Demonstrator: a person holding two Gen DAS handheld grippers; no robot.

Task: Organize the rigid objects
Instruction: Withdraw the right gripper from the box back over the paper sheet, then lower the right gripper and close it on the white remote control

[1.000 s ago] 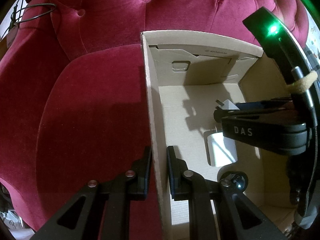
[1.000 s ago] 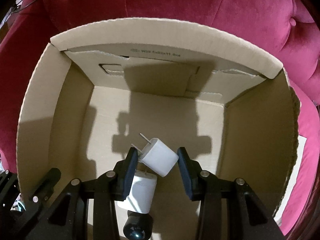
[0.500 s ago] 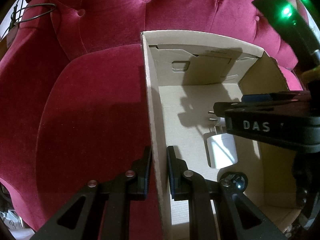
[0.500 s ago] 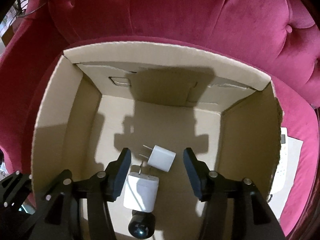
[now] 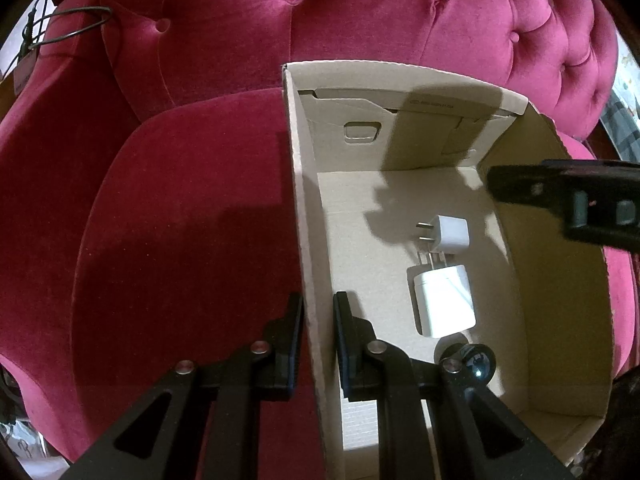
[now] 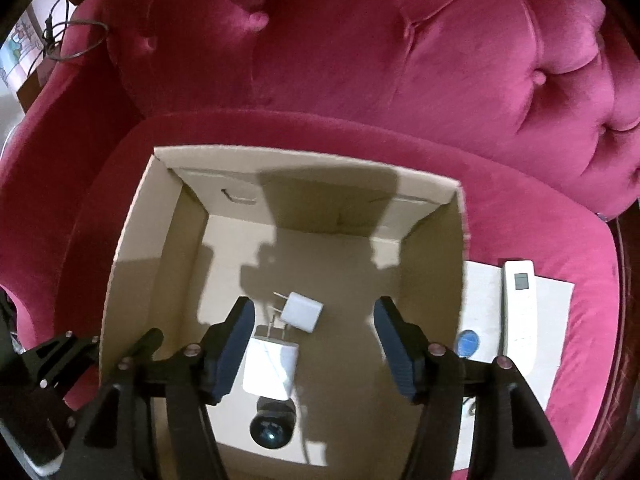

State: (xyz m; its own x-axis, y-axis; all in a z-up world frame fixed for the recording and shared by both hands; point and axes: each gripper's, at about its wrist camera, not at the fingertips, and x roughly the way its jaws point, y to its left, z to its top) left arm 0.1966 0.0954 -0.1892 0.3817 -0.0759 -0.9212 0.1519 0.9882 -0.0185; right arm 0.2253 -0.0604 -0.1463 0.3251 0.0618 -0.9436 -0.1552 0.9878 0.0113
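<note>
A: We have the left gripper [image 5: 319, 334] pinching the left wall of the cardboard box [image 5: 304, 216], one finger outside against the red velvet seat cushion [image 5: 180, 220], the other inside. The right gripper [image 6: 314, 344] hangs above the box with its jaws spread wide and nothing between them.

B: Inside, we see the small white charger [image 6: 301, 311] lying on the box floor, its prongs pointing toward the left wall. Just nearer us lies the larger white adapter [image 6: 271, 369], its prongs touching or nearly touching the small one. A round black object with a glassy face [image 6: 271, 428] sits at the near end, just beside the adapter; we cannot make out what it is.

A: The far half of the box floor is bare cardboard, partly under our own shadow. The tufted backrest [image 6: 360, 48] rises right behind the far wall.

B: Beyond the right wall, a white remote [image 6: 519, 312] rests on a white sheet [image 6: 556, 320] near the cushion's right edge, and a blue oval thing [image 6: 467, 343] shows there too, partly hidden by our right finger. A dark cable [image 6: 72, 36] loops at the upper left.
</note>
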